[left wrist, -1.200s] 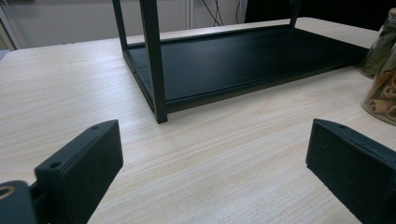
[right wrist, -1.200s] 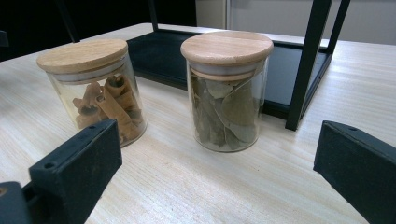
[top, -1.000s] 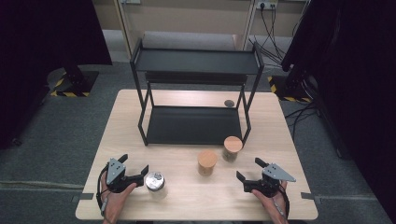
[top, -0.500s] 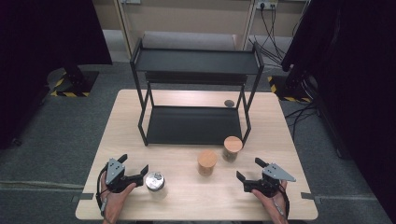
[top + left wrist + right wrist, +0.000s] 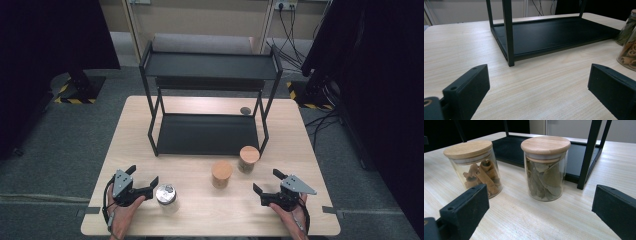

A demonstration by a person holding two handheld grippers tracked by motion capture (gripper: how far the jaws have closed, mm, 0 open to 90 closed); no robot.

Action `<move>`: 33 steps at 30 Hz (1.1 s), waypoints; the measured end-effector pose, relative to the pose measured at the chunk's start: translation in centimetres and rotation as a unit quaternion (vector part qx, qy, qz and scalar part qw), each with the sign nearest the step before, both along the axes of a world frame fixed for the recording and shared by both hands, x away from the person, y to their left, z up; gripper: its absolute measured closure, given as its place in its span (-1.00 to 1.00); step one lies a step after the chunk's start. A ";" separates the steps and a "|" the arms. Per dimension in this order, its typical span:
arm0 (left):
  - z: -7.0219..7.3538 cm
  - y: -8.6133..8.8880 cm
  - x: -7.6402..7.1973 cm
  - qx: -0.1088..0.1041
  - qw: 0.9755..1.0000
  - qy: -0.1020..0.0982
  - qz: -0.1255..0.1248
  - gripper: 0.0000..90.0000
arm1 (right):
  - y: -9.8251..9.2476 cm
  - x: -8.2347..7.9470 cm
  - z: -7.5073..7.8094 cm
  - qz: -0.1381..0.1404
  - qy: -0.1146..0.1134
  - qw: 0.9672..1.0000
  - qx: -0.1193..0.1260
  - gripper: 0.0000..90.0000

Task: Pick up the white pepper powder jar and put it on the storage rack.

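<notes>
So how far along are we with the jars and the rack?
Nothing looks done: the black rack's shelves are bare. The cinnamon jar, bay leaf jar and metal-lidded jar stand on the table. Nothing is in hand: the left gripper and right gripper are open, gripping nothing. Any shelving, if that's the job, is left.

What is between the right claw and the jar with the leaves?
Nothing: bare wooden table lies between the open right claw and the jar with the leaves, as the right gripper view shows.
</notes>
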State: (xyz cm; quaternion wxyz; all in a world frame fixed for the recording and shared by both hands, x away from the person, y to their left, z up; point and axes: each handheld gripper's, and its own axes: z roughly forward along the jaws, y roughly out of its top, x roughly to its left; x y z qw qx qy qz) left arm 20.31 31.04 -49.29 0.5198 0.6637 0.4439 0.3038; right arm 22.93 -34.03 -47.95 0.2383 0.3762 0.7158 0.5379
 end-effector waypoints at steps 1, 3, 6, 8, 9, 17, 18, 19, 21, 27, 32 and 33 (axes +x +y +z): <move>0.0 0.0 0.0 0.000 1.000 0.000 0.002 -0.92 | 0.0 0.0 0.0 0.000 0.000 1.000 0.000 -0.98; 0.0 0.2 -0.1 -0.003 1.000 0.001 0.005 -0.92 | 0.0 0.0 0.0 0.000 0.000 1.000 0.000 -0.98; -0.1 0.4 -0.2 -0.008 1.000 0.001 0.007 -0.92 | 0.0 0.0 0.0 -0.001 0.001 1.000 0.001 -0.98; -0.1 0.5 -0.2 -0.008 1.000 0.001 0.007 -0.93 | 0.0 0.0 0.0 -0.001 0.001 1.000 0.001 -0.98; -0.1 0.5 -0.2 -0.006 1.000 0.001 0.006 -0.93 | 0.0 0.0 0.0 -0.001 0.001 1.000 0.001 -0.98; 0.0 0.4 -0.5 -0.007 1.000 0.002 0.002 -0.93 | 0.0 0.0 0.0 -0.002 0.002 1.000 0.002 -0.98; 0.0 0.4 -0.5 -0.007 1.000 0.002 0.002 -0.93 | 0.0 0.0 0.0 -0.002 0.002 1.000 0.002 -0.98; 0.0 0.4 -0.6 -0.007 1.000 0.002 0.003 -0.93 | 0.0 0.0 0.0 -0.002 0.002 1.000 0.002 -0.98; 0.0 0.5 -0.8 -0.010 1.000 0.002 0.003 -0.93 | 0.0 0.0 0.0 -0.002 0.002 1.000 0.002 -0.98; 0.1 0.6 -1.3 -0.010 1.000 0.001 0.001 -0.94 | 0.0 0.0 0.0 -0.003 0.002 1.000 0.004 -0.98; 0.1 0.6 -1.7 -0.009 1.000 0.001 -0.001 -0.94 | 0.0 0.0 0.0 -0.003 0.002 1.000 0.004 -0.98; 0.1 0.6 -1.8 -0.009 1.000 0.000 -0.001 -0.94 | 0.0 0.0 0.0 -0.003 0.002 1.000 0.003 -0.98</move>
